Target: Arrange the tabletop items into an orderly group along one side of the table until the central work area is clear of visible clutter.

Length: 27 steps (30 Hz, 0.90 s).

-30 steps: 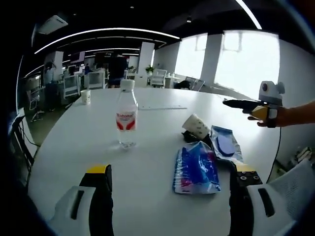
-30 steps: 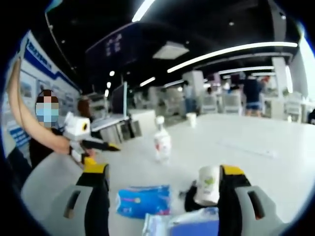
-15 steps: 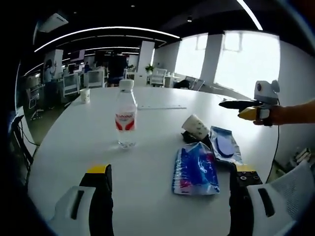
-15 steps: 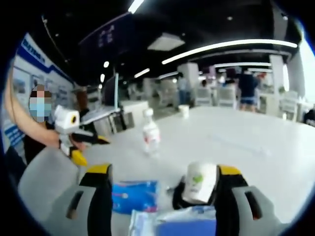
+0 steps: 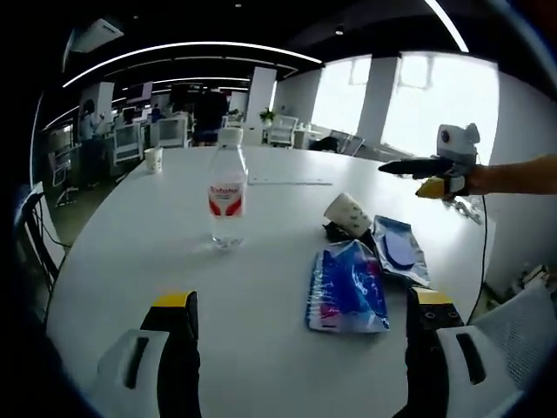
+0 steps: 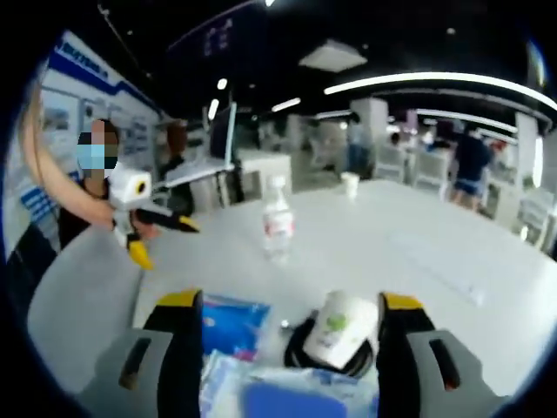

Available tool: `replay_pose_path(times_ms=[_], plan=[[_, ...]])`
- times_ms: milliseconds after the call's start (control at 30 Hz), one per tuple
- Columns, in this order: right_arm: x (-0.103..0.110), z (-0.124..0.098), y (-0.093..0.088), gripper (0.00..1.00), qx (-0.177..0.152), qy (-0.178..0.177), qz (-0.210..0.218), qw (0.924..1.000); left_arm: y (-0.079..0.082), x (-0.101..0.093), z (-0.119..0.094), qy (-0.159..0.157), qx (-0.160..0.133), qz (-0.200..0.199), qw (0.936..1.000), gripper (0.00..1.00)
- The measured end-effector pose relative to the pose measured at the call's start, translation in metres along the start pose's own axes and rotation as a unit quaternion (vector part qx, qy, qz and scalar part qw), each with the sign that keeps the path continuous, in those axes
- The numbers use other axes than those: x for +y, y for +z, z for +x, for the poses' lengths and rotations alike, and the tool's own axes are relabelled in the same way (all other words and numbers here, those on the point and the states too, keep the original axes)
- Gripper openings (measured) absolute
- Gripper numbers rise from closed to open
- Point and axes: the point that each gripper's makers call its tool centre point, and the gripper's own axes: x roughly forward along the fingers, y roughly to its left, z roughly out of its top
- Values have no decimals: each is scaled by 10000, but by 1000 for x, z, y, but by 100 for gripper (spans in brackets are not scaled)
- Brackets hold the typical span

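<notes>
Both grippers hang above the table (image 5: 130, 261), jaws spread and empty. The right gripper (image 6: 283, 309) frames the tipped cup (image 6: 338, 329), probably to grab it. The bottle (image 5: 227, 196) and the packets (image 5: 346, 289) lie untouched mid-table; the left gripper (image 5: 300, 305) waits.

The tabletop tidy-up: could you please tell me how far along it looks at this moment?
Nothing looks grouped yet. The water bottle stands alone mid-table, apart from the tipped paper cup and the blue packets clustered together; another cup sits at the far edge. In hand: the right gripper hangs open around the tipped cup, not closed on it, and the left gripper is open, holding nothing. Moving everything to one side is still left.
</notes>
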Motion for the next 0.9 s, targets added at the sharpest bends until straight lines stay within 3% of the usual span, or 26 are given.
replay_pose_path(times_ms=[367, 533, 700, 900], plan=[[-28, 12, 2, 73, 311, 361, -346, 9983, -13, 5, -10, 129, 94, -114, 9998, 100], [-36, 20, 9, 70, 223, 490, -381, 9978, -17, 6, -12, 183, 121, -157, 9996, 100], [-45, 31, 1, 65, 450, 665, -449, 9958, -19, 6, -14, 225, 143, -188, 9995, 100], [-54, 43, 1, 60, 501, 783, -421, 9948, -25, 7, -17, 322, 230, -230, 9990, 100]])
